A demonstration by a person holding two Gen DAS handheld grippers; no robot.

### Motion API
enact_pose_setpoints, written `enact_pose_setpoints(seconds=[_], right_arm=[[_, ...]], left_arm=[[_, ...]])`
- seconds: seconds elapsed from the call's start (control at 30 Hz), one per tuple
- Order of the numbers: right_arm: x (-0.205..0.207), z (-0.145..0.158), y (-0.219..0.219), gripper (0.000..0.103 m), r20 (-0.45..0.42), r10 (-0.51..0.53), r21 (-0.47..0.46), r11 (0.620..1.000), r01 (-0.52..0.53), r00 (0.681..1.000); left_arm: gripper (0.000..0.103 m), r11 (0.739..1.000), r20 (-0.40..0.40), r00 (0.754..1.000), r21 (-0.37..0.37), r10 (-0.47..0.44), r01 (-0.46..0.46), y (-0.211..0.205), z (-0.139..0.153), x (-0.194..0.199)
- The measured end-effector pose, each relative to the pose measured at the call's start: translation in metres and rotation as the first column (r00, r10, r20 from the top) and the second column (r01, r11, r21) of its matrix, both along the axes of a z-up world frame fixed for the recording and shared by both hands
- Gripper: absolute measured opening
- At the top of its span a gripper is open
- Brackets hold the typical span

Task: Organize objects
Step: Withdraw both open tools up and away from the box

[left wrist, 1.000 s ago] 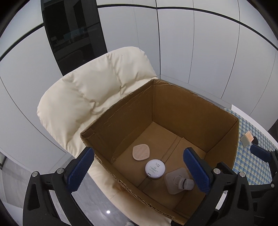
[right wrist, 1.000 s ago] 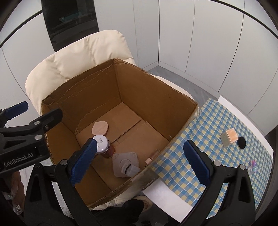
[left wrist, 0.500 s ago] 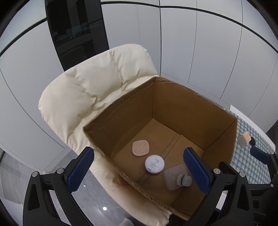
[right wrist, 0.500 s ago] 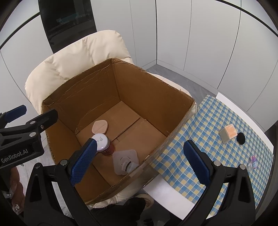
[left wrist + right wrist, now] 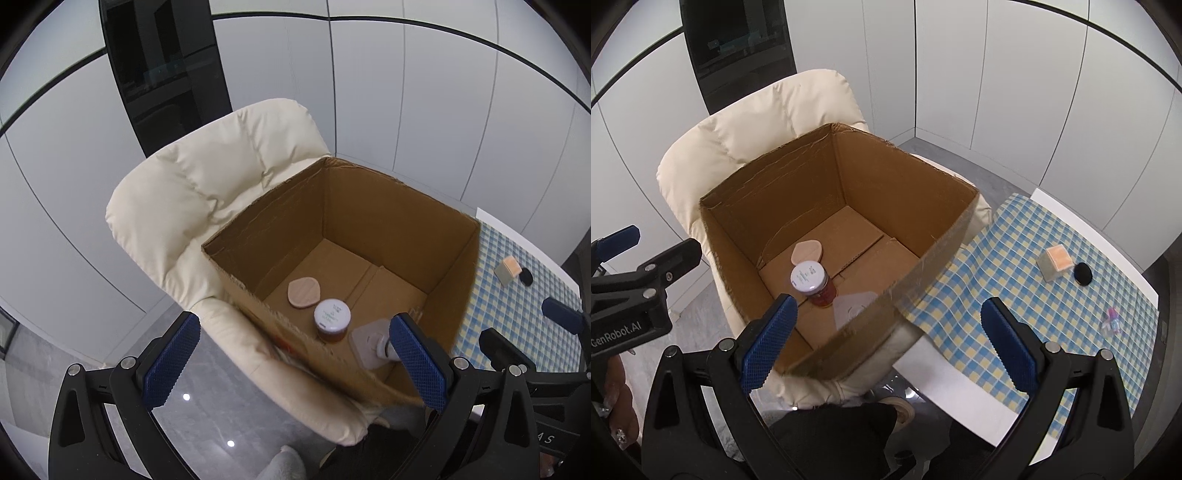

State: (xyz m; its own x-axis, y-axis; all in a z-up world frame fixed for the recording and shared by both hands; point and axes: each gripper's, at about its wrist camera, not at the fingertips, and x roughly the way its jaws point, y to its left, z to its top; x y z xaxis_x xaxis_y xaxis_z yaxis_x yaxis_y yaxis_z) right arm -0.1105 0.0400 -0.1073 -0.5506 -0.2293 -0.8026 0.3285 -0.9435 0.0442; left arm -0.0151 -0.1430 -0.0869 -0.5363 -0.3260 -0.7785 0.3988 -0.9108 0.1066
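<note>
An open cardboard box (image 5: 399, 206) (image 5: 886, 173) sits on a cream padded chair (image 5: 207, 184) (image 5: 757, 114). Inside lie a beige pad (image 5: 303, 292) (image 5: 807, 252), a white-lidded jar (image 5: 331, 318) (image 5: 810, 278) and a pale flat piece with a knob (image 5: 371, 341) (image 5: 855, 308). My left gripper (image 5: 291, 363) is open and empty, above the box's near left corner. My right gripper (image 5: 890, 343) is open and empty, above the box's near edge. On the checked cloth (image 5: 1015, 280) (image 5: 513, 306) lie a small orange-topped cube (image 5: 1055, 261) (image 5: 509, 269), a black disc (image 5: 1083, 274) (image 5: 525, 276) and a small pink item (image 5: 1112, 321).
The white table (image 5: 960, 384) under the cloth stands right of the chair. Grey wall panels and a dark glass panel (image 5: 162, 74) stand behind. Grey floor (image 5: 207, 406) shows below left. The left gripper's body (image 5: 631, 295) shows at the right wrist view's left edge.
Both grippers have drawn back and up from the box, so it looks smaller and farther. Both stay open. The objects have not moved.
</note>
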Motion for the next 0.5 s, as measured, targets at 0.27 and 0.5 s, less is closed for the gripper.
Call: enact_pose_setpoints(seconds=[0.27, 0.5], right_arm=[[0.038, 0.012, 0.013, 0.101, -0.007, -0.017, 0.001, 1.0, 0.017, 1.0], [0.073, 0.025, 0.026, 0.101, -0.021, -0.039, -0.007, 0.999, 0.039, 0.999]], left_arm=[[0.102, 1.0, -0.015, 1.0, -0.008, -0.014, 0.014, 0.013, 0.015, 0.034], [0.102, 1.0, -0.028, 1.0, -0.013, -0.012, 0.012, 0.019, 0.026, 0.067]])
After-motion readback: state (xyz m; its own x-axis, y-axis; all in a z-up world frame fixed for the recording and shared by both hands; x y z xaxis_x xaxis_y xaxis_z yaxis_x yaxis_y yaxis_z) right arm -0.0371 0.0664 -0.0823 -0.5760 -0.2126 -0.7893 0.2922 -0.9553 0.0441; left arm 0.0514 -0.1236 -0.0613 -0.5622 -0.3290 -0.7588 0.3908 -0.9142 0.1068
